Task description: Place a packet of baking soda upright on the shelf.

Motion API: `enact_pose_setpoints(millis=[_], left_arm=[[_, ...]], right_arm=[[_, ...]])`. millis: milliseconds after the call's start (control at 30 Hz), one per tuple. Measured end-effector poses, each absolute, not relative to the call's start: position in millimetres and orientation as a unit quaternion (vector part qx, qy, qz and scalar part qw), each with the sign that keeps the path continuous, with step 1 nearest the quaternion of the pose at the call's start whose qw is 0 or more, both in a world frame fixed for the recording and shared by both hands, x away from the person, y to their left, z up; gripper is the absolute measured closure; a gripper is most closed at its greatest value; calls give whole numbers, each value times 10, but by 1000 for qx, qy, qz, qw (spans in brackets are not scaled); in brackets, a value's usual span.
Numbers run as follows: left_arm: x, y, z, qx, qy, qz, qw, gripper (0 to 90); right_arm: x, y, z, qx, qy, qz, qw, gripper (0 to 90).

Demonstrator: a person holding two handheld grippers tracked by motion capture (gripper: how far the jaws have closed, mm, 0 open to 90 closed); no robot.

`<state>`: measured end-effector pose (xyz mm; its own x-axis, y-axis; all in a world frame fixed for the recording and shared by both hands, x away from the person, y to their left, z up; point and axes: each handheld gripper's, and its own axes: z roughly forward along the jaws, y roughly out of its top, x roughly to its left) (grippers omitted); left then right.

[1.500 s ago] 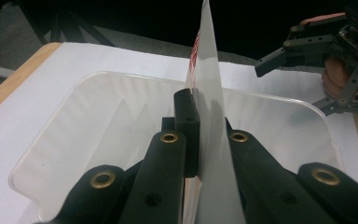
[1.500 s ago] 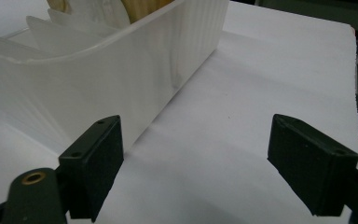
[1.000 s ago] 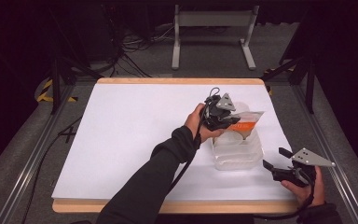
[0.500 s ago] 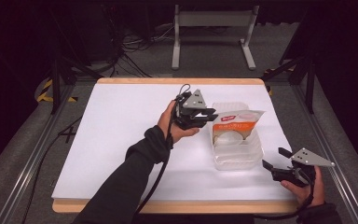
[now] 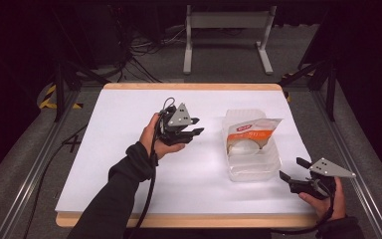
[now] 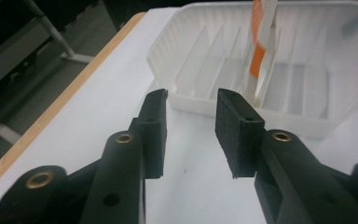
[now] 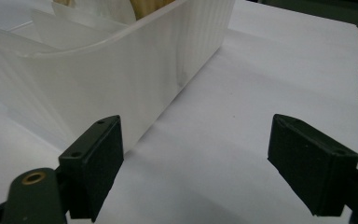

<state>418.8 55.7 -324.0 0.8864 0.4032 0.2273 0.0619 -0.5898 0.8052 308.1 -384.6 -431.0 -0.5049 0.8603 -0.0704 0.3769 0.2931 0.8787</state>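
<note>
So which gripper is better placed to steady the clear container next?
Probably the right gripper: its open jaws sit beside the container's near corner, while the left gripper, empty, stands apart over bare table.

White-topped table (image 5: 129, 149) with wooden edge, grey carpet floor (image 5: 25, 174), dark room behind. White metal stand (image 5: 226, 30) beyond the table, cables (image 5: 144, 55) on the floor, yellow-black tape (image 5: 47, 97) at left.

The print on the packet (image 5: 251, 134) in the tub (image 5: 273, 164) is too small to read. In the left gripper view the top edge cuts the packet (image 6: 261, 42) off — just an orange-and-clear strip shows. In the right gripper view the tub's (image 7: 121, 88) wall hides nearly all its contents, and its far end runs off the frame.
</note>
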Motion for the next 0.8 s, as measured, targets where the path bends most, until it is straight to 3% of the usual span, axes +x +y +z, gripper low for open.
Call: enact_pose_setpoints(millis=[333, 800], left_arm=[[4082, 953, -3437, 873, 158, 226, 402, 488], [3929, 1288, -3595, 874, 182, 251, 375, 395]], right_arm=[[3077, -3839, -4309, 410, 755, 428, 282, 189], [3071, -3822, -4305, 406, 758, 424, 284, 189]])
